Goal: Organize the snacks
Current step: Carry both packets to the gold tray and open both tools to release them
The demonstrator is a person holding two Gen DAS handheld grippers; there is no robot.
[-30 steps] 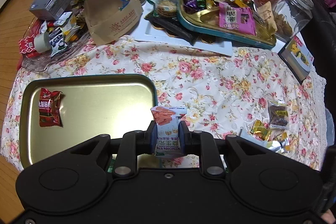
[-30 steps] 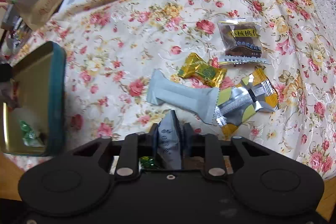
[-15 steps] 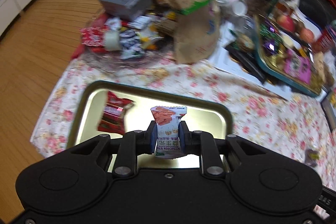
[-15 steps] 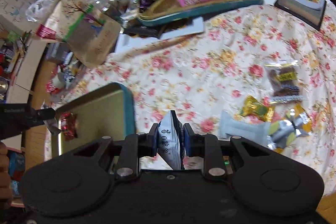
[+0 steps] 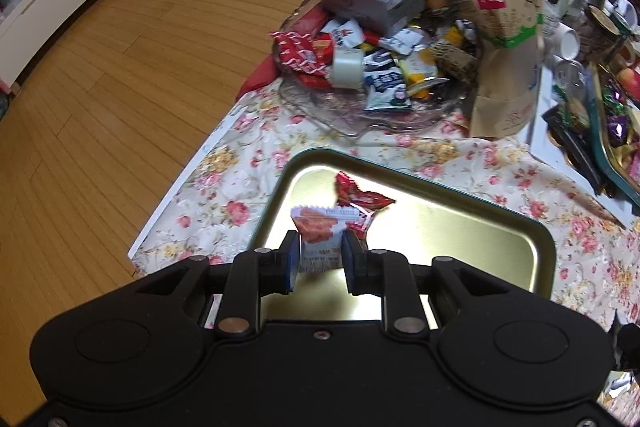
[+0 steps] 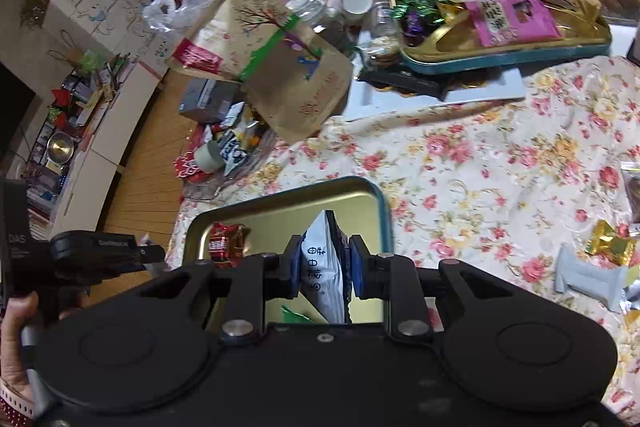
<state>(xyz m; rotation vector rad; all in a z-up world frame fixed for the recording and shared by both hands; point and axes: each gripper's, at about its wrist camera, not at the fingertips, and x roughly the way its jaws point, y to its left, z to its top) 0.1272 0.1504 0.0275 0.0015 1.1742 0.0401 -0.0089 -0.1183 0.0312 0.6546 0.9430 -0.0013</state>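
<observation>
**Two snack packets carried over the gold tray**

Over the gold tray [image 5: 472,227], the left tool [image 5: 319,254] pinches an orange-printed packet [image 5: 318,233] between its blue pads, the jaws closed only to the packet's width. A second ago this tool looked across the floral tabletop [image 5: 248,163] with the tray off to its left; now the tray fills the space directly beneath the packet, and the red-wrapped snack [image 5: 358,197] already lying in the tray sits just beyond the fingertips. The right tool [image 6: 323,265] likewise grips a blue-and-white packet [image 6: 322,267] edge-on, pressed from both sides. A second ago it was low over the loose sweets on the cloth; it has since swung leftward and now looks down on the tray's right half, with a green wrapper [image 6: 296,315] partly visible under its body. The remaining loose pieces, a grey packet [image 6: 588,279] and a gold sweet [image 6: 610,247], are well apart to the right.

Judged from this, both packets are positioned for release into the tray; neither has been let go. Several snacks remain on the cloth, so the sorting appears to be in its early-to-middle part.
</observation>
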